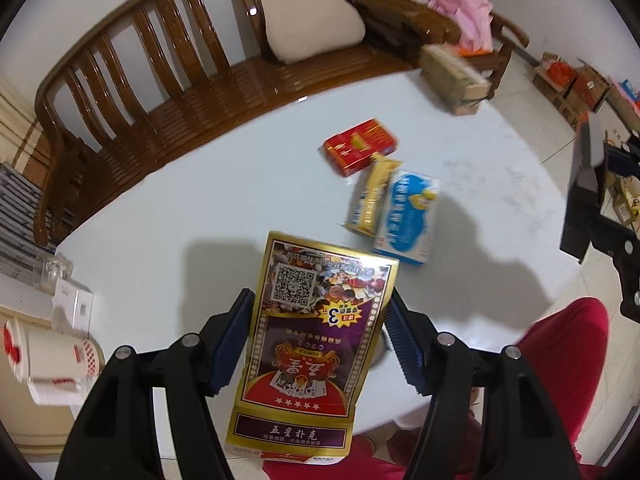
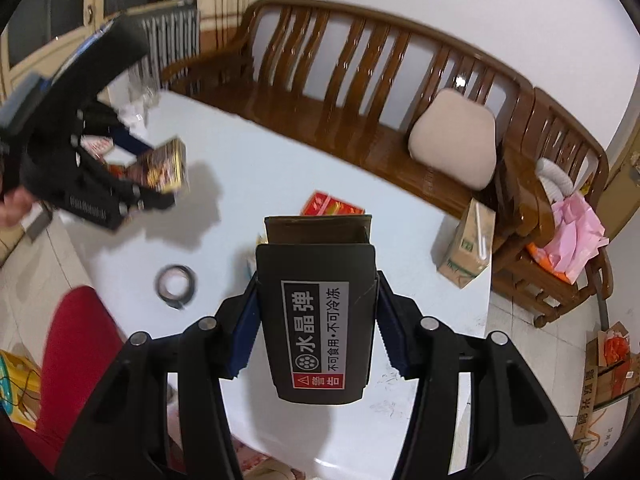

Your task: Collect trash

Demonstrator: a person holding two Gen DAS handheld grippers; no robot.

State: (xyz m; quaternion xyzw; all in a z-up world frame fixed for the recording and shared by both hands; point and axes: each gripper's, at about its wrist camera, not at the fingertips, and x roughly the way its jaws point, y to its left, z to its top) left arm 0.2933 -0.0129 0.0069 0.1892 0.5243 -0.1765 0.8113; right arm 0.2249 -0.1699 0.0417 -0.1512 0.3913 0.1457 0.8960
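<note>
Overhead, white table [image 1: 200,184] beside a wooden bench [image 1: 160,92], left gripper [image 1: 318,340] clamped on a gold card box [image 1: 316,340] held above the tabletop, right gripper [image 2: 316,320] gripping a black box [image 2: 316,320] likewise aloft, red box [image 1: 360,146], blue packet [image 1: 408,216] and yellow wrapper [image 1: 372,200] lying on the table.

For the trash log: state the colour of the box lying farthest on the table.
Red box with yellow print; left wrist view.

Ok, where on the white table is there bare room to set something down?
The white table is bare along the wooden bench side, left of the red box. Another free patch lies between the tape roll and the bench. It is crowded around the red box, yellow packet and blue box.
</note>
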